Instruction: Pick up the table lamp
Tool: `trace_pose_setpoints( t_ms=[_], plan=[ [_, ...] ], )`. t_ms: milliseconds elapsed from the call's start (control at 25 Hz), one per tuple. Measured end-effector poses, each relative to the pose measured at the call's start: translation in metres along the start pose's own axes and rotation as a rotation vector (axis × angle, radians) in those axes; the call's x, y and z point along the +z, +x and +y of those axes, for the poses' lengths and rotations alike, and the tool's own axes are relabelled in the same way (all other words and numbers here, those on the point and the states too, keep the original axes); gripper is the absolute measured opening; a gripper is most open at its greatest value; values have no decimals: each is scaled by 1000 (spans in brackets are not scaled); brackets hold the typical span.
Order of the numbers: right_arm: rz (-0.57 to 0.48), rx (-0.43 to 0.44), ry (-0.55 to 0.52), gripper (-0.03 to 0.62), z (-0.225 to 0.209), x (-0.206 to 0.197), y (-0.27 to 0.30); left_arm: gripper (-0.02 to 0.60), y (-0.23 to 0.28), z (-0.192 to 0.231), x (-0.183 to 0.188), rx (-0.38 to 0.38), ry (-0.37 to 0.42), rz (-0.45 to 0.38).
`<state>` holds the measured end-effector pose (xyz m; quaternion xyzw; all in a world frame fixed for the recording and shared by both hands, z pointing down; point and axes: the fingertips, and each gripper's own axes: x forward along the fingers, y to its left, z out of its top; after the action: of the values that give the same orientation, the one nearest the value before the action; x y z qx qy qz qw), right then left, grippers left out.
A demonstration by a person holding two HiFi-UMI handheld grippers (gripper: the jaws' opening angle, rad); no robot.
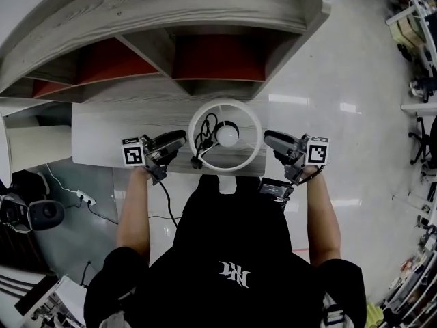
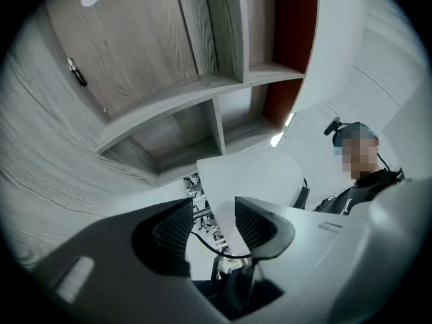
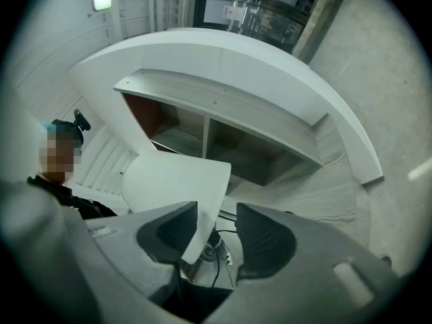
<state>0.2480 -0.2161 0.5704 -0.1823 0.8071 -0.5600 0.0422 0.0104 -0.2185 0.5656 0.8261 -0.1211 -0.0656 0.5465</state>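
Two tools flank the upright table lamp (image 1: 227, 134) at the near edge of the counter (image 1: 102, 135), equally close: the left tool (image 1: 176, 143) and the right tool (image 1: 274, 142) each point inward at its white shade (image 1: 225, 164), jaws spread wide with the shade's wall between them, not gripped.

Evenly bright indoor light, strong fisheye edge distortion

The white round-shaded table lamp (image 1: 227, 135) stands on the pale wooden desk top (image 1: 102, 132), near its front edge and before the grey wooden shelf unit (image 1: 171, 12). The left gripper (image 1: 183, 139) sits just left of the shade and the right gripper (image 1: 268, 141) just right, with the shade's rim between each one's parted jaws.
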Motion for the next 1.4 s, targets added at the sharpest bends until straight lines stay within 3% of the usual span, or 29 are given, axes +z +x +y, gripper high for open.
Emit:
trace_pose_setpoints(
  t_ms=[640,1000,1240,1400],
  plan=[
    [-10,139,148,192,-1,-8,9,216,6,-2,-6,-107,-82,-9],
    [-42,205,195,192,-1,-9,11,219,7,3,-15,-124,-127,23],
    [-56,251,239,191,0,-12,13,218,8,-1,-18,-189,-214,-4],
    [-62,266,233,176,2,-9,13,198,12,-7,-13,-224,-221,-21]
  ],
)
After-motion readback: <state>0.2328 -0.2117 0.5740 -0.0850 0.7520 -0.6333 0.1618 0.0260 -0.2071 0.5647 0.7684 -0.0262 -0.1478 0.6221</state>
